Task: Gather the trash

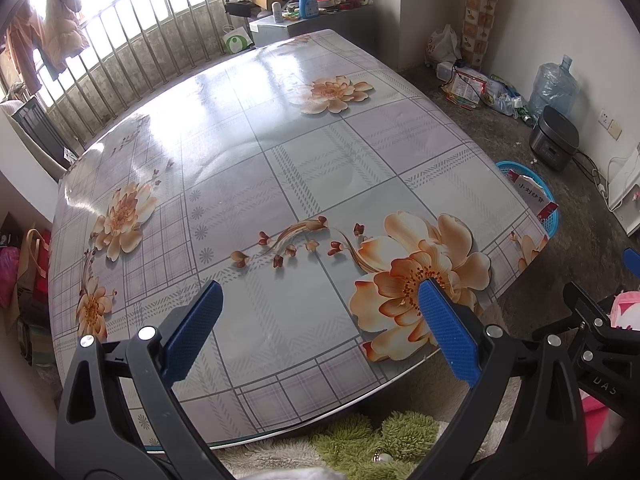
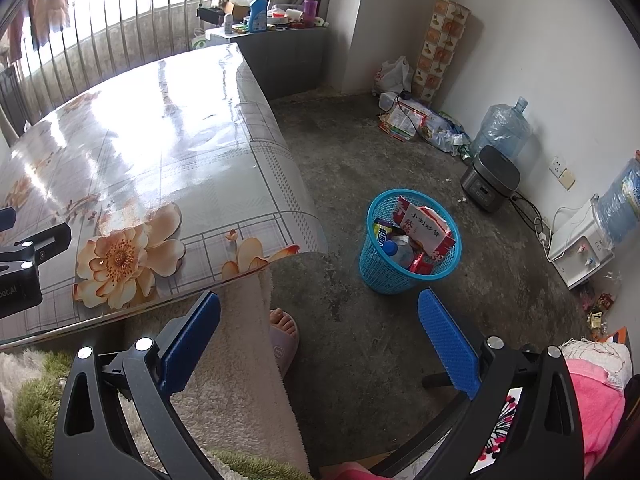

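Both tools stand wide with nothing between their blue pads: the left tool (image 1: 320, 320) hangs over the near edge of the counter (image 1: 280, 152), and the right tool (image 2: 320, 332) hangs off the counter's right edge, above the floor (image 2: 400, 152). In the left wrist view the counter fills the middle of the frame and its flowered cloth shows no loose litter, so the collecting looks close to finished there. The trash now sits in the blue basket (image 2: 410, 254), at centre right of the right wrist view, on the floor well apart from the counter.

If anything remains, my guess is it lies on the floor: bring a wide tool down over one piece at a time, close on its middle, carry it above the basket rim and let go only once it is inside, since the basket is already heaped and a tall carton (image 2: 426, 226) sticks above the rim.

Counted, largest first: one counter, one basket, two tools. Inside the basket I can make out one carton, one clear bottle (image 2: 398, 252), and roughly three smaller wrappers, though they overlap too much for a firm count. More litter shows at the lower right edge of that view, too small to count.
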Available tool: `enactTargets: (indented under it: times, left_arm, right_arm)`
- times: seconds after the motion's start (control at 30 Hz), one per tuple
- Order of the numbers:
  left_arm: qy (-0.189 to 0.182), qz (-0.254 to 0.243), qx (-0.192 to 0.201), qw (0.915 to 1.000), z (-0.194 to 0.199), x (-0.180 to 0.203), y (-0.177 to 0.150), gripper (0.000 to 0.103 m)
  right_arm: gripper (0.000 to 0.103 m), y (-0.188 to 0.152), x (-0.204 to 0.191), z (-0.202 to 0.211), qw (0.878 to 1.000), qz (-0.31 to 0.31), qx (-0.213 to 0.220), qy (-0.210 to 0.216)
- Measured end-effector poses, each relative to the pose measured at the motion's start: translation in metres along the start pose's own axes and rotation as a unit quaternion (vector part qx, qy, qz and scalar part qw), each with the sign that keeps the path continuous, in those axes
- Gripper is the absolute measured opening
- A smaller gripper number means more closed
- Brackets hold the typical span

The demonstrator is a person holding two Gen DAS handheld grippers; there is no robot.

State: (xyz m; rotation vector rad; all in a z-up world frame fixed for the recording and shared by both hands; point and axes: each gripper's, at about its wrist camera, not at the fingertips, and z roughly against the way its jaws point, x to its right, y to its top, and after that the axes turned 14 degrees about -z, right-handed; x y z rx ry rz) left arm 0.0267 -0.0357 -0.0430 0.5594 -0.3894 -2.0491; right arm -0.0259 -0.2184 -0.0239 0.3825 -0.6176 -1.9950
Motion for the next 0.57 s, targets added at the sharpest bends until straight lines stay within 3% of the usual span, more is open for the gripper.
enactTargets:
  times: [0.57]
  left_arm:
    - [-0.002, 0.0, -0.001, 1.0, -0.0001, -0.001, -0.0002, 0.094]
  right_arm:
    - [0.096, -0.0004, -0.0007, 0.0001, 1.0, -0.001, 0.0, 0.0]
